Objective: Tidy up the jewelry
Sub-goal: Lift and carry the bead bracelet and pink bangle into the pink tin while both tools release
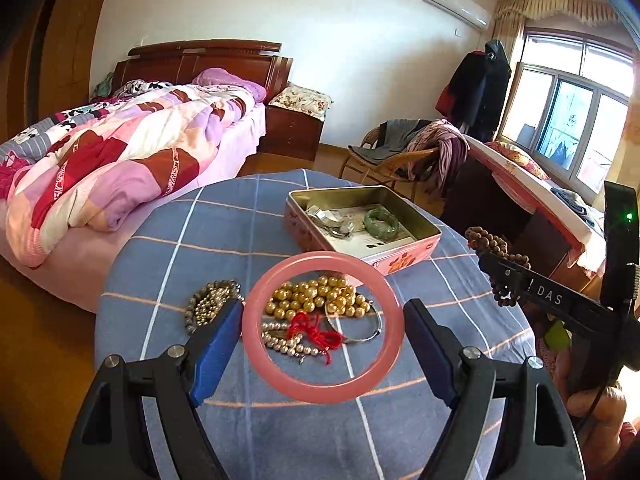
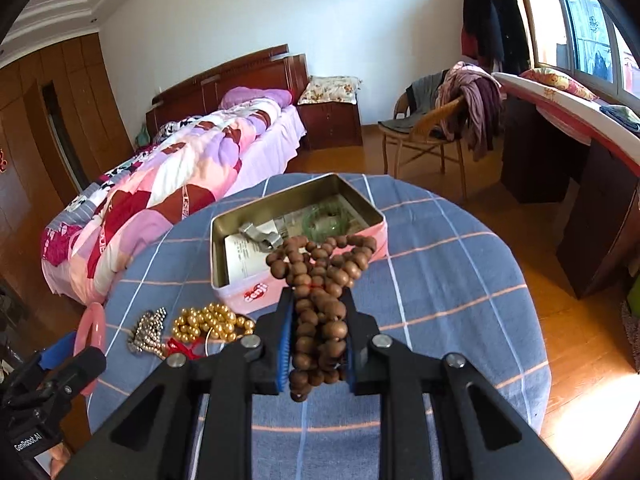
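My right gripper (image 2: 316,320) clamps the wooden bead strand (image 2: 320,280); tin (image 2: 244,296) at 12 o'clock. Lower well inside before releasing. Left gripper (image 1: 324,340) spans the pink bangle (image 1: 323,328); grip unclear.

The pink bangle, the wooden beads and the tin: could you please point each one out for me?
pink bangle (image 1: 256,356): left wrist view, lower left of its ring.
wooden beads (image 2: 320,316): right wrist view, middle of the bunch.
tin (image 1: 422,220): left wrist view, right inner wall.
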`<action>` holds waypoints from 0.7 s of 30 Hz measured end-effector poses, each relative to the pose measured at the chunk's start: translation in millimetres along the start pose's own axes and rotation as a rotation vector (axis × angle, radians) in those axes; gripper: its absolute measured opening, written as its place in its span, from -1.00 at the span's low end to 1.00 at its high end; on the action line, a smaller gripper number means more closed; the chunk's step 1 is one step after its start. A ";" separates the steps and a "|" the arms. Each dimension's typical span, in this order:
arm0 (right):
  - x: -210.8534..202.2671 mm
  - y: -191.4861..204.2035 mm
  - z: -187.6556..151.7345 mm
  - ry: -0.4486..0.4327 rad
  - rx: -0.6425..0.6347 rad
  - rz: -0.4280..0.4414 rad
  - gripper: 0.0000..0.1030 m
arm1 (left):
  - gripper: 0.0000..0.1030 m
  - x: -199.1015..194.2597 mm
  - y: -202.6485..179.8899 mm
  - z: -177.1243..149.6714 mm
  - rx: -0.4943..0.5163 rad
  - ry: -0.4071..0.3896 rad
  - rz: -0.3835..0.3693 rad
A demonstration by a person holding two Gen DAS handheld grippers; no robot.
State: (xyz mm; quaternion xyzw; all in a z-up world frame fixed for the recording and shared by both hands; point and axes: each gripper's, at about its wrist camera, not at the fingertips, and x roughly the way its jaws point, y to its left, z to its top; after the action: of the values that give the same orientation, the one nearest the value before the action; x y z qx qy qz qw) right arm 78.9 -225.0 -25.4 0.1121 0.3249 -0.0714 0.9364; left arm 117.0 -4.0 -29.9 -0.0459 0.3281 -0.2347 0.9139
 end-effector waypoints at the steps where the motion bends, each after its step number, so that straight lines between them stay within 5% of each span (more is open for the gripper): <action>1: 1.8 -0.9 0.4 0.001 0.004 0.000 -0.54 | 0.58 2.7 -0.6 0.4 0.001 0.004 -0.002; 10: 14.5 -7.7 -3.1 0.019 0.013 -0.024 -0.54 | 0.58 27.6 -12.7 -0.5 0.033 0.050 -0.018; 21: 31.5 -0.5 21.3 -0.056 -0.028 -0.006 -0.54 | 0.58 61.7 -26.6 34.9 0.061 -0.002 -0.006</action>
State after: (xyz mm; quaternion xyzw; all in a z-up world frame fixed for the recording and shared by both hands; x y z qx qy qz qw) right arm 116.0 -232.9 -28.9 0.0958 0.2997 -0.0728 0.9464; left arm 169.6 -58.2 -32.0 -0.0189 0.3199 -0.2473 0.9144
